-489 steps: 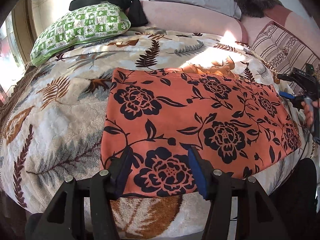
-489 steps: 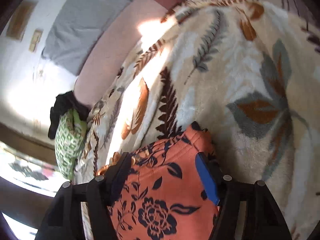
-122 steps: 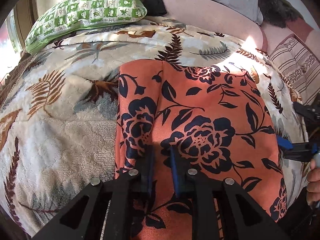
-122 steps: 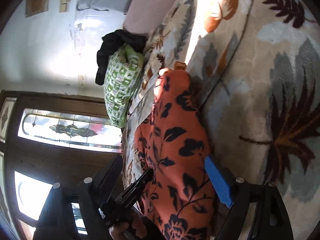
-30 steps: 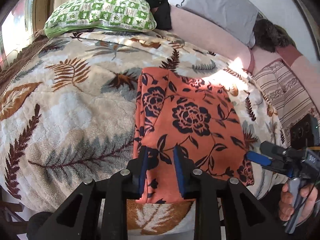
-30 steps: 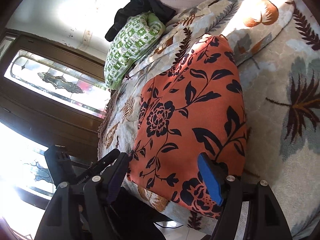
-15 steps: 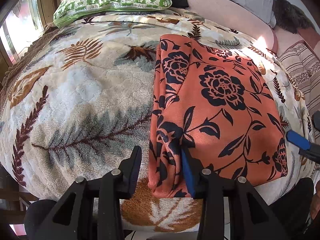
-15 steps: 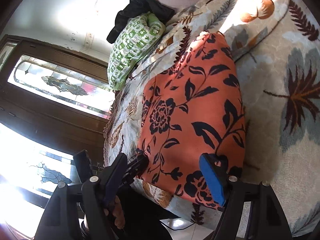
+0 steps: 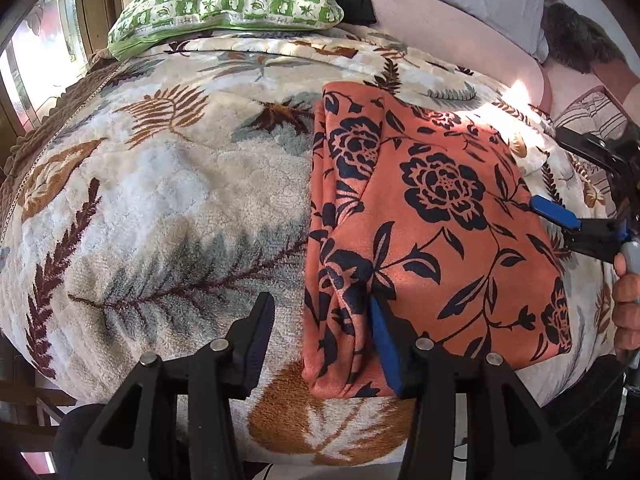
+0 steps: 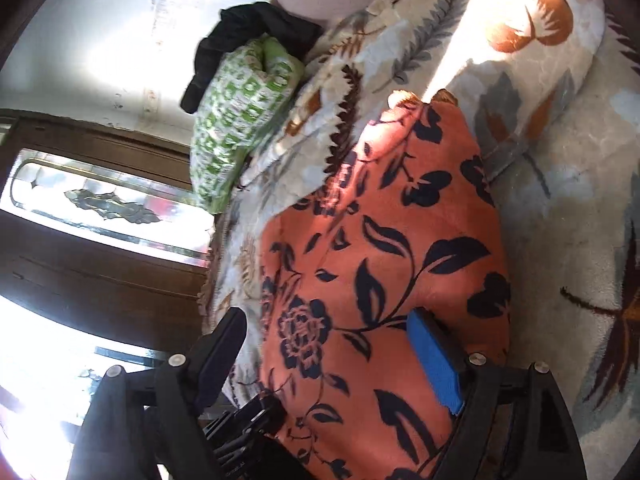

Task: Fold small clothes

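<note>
Orange flowered cloth (image 9: pixel 432 216) lies folded on the bed's leaf-print blanket (image 9: pixel 160 200), near the front edge, long axis running away from the left wrist camera toward the green pillow (image 9: pixel 224 4). Left claw (image 9: pixel 320 340) has just been opening, now about half spread, gripping nothing: its blue pad sits on the cloth's near-left corner where the folded edge bunches, the black finger is out over bare blanket (so the corner sits between the jaws, unpinched). Right claw (image 10: pixel 328 352) has also just been opening, wide and empty, straddling the cloth's opposite long side, blue pad over the fabric. Left claw is nearer the thick folded edge; next fold probably turns on the far short end coming toward the claws.
</note>
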The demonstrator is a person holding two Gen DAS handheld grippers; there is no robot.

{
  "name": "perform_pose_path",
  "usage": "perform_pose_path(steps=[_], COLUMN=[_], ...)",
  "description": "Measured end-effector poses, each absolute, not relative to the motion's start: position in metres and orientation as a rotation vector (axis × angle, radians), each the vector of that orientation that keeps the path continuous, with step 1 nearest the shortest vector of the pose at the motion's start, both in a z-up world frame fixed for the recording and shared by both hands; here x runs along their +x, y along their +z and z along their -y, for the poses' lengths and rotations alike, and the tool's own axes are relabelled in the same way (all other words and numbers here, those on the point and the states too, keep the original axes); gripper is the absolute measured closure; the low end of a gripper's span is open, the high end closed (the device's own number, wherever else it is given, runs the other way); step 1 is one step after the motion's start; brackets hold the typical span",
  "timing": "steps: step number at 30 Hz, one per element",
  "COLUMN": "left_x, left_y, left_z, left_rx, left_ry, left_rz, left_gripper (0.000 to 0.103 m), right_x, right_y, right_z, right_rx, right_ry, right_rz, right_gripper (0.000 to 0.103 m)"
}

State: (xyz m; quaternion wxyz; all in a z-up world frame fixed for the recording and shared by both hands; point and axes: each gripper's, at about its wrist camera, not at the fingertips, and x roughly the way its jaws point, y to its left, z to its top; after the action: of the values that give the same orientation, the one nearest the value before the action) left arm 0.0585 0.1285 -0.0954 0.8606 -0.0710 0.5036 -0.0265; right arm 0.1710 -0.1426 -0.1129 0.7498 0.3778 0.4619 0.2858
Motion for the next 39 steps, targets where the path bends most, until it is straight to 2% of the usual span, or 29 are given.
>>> perform_pose_path(steps=[4,5,9,13,14,15,16,17,20,26,29,31,32,34,35,36,37,38,39], left_x=[0.066,0.072,0.107,0.137,0.139,0.138,0.139,0.138,0.134,0.146,0.169,0.194,0.205,0.22,0.22,0.212,0.203,0.195,0.189], left_y=[-0.084,-0.083,-0.094,-0.125,-0.127,-0.126,-0.124,-0.119,-0.1,-0.032,-0.022,-0.041,-0.058,-0.097,-0.11,-0.111,-0.107,-0.101,-0.094], left_z=[-0.15,-0.154,-0.157,-0.144,-0.142,-0.14,-0.136,-0.133,-0.117,-0.074,-0.042,-0.019,-0.009,0.009,0.012,0.01,0.005,0.002,-0.001], left_rx=[-0.266,-0.291,-0.363,-0.336,-0.33,-0.326,-0.351,-0.335,-0.247,-0.246,-0.238,-0.234,-0.231,-0.168,-0.138,-0.143,-0.146,-0.135,-0.119], left_ry=[-0.091,-0.098,-0.196,-0.229,-0.228,-0.241,-0.296,-0.278,-0.256,-0.332,-0.368,-0.359,-0.362,-0.336,-0.322,-0.313,-0.291,-0.277,-0.266], left_rz=[-0.994,-0.984,-1.021,-1.109,-1.095,-1.095,-1.112,-1.105,-1.052,-0.846,-0.812,-0.891,-0.956,-1.086,-1.118,-1.093,-1.047,-1.014,-0.991], left_gripper=[0.032,0.03,0.028,0.028,0.032,0.042,0.068,0.074,0.08,0.08,0.079,0.072,0.066,0.064,0.053,0.052,0.045,0.04,0.04], right_x=[0.145,0.143,0.153,0.171,0.173,0.176,0.177,0.177,0.173,0.173,0.187,0.202,0.212,0.225,0.229,0.229,0.223,0.215,0.205], right_y=[-0.103,-0.108,-0.146,-0.168,-0.164,-0.164,-0.163,-0.157,-0.133,-0.061,-0.04,-0.045,-0.057,-0.091,-0.109,-0.127,-0.137,-0.138,-0.134], right_z=[0.174,0.185,0.209,0.176,0.169,0.161,0.157,0.154,0.151,0.174,0.213,0.243,0.258,0.285,0.295,0.304,0.311,0.315,0.317], right_rx=[0.764,0.759,0.869,0.813,0.77,0.737,0.717,0.671,0.574,0.429,0.432,0.466,0.49,0.52,0.516,0.516,0.54,0.574,0.568], right_ry=[0.575,0.536,0.502,0.565,0.586,0.592,0.593,0.595,0.607,0.631,0.584,0.561,0.53,0.382,0.303,0.229,0.216,0.241,0.23], right_rz=[-0.951,-0.953,-1.019,-1.102,-1.091,-1.125,-1.134,-1.131,-1.083,-0.922,-0.862,-0.865,-0.893,-0.942,-0.992,-1.05,-1.061,-1.031,-0.998], right_gripper=[0.018,0.018,0.017,0.019,0.04,0.06,0.061,0.064,0.069,0.07,0.07,0.069,0.065,0.053,0.042,0.041,0.041,0.041,0.041])
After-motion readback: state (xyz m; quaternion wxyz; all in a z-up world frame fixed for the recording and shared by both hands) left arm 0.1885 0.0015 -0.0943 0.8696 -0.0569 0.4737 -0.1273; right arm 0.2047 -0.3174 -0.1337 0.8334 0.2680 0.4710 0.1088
